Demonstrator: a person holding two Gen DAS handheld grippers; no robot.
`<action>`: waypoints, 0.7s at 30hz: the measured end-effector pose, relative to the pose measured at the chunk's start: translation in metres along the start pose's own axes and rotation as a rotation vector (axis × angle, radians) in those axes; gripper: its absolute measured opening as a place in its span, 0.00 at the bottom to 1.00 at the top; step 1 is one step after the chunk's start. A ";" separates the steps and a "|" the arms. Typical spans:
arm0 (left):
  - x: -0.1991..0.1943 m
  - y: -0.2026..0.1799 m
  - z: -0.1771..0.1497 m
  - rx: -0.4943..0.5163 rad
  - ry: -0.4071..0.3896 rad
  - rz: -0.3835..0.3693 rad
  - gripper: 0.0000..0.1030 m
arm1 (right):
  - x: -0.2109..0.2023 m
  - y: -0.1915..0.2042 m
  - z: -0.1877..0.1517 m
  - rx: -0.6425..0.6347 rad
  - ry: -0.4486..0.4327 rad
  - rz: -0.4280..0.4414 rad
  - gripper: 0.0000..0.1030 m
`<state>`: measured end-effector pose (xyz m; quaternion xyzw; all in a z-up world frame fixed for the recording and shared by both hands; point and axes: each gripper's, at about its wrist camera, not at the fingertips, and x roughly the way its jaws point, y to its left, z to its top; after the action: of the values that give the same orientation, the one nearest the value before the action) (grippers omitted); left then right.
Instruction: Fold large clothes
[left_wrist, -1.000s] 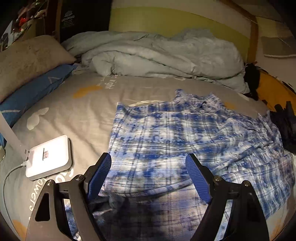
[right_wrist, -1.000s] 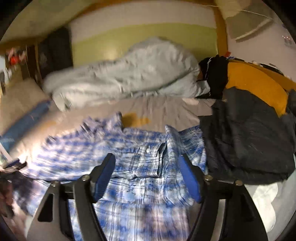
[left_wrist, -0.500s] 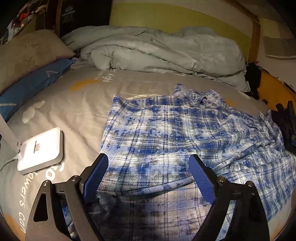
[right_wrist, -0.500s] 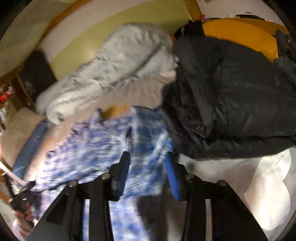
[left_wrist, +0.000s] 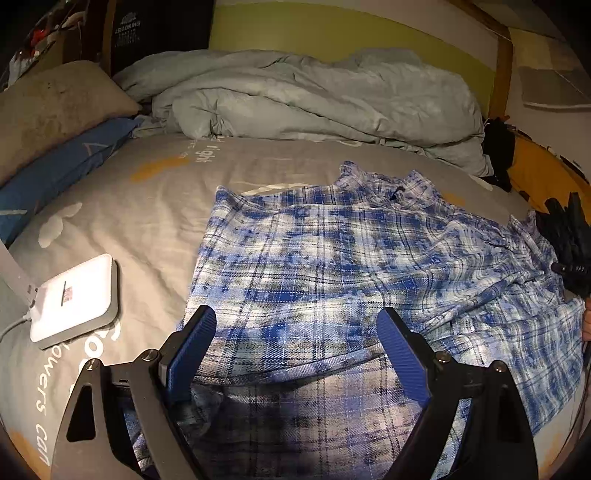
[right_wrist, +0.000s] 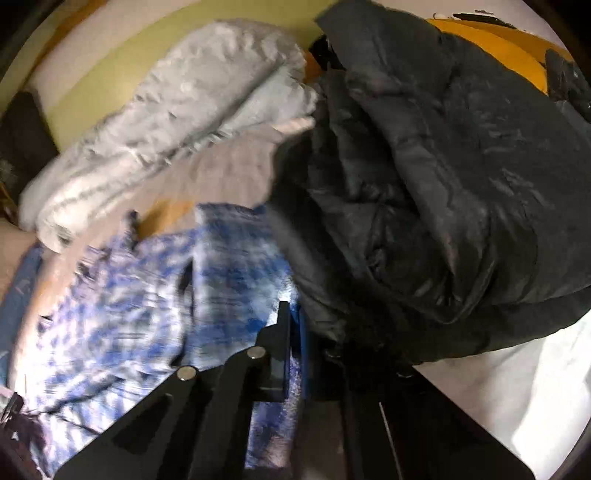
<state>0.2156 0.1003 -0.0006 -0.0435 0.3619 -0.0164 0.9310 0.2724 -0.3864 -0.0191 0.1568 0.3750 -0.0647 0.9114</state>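
grey bed sheet (left_wrist: 155, 206): left gripper (left_wrist: 295, 354) wide over blue-white plaid flannel shirt (left_wrist: 332, 266); right gripper (right_wrist: 295, 350) pinching its right edge beside black puffer jacket (right_wrist: 424, 206), which could snag.

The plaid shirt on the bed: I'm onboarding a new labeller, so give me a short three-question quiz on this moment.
1. True or false: the left gripper is open above the blue plaid shirt.
2. Multiple choice: what lies on the grey bedsheet to the left of the shirt? A) a white flat box with a cable B) a book C) a mug
3. Fill in: the right gripper has its jaws closed on the shirt's ____.

Key: 1 true; 2 A; 3 edge, close beside the black puffer jacket.
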 end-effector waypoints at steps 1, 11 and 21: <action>-0.001 -0.001 0.001 -0.001 -0.004 -0.005 0.85 | -0.007 0.005 -0.001 -0.026 -0.028 0.015 0.03; -0.011 -0.007 0.003 0.009 -0.026 -0.031 0.85 | -0.030 0.083 -0.045 -0.408 0.082 0.262 0.03; -0.011 -0.011 0.003 0.015 -0.020 -0.059 0.85 | -0.021 0.027 -0.008 0.014 0.014 0.187 0.36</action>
<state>0.2094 0.0906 0.0100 -0.0471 0.3509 -0.0460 0.9341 0.2587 -0.3583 -0.0034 0.1978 0.3644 0.0191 0.9098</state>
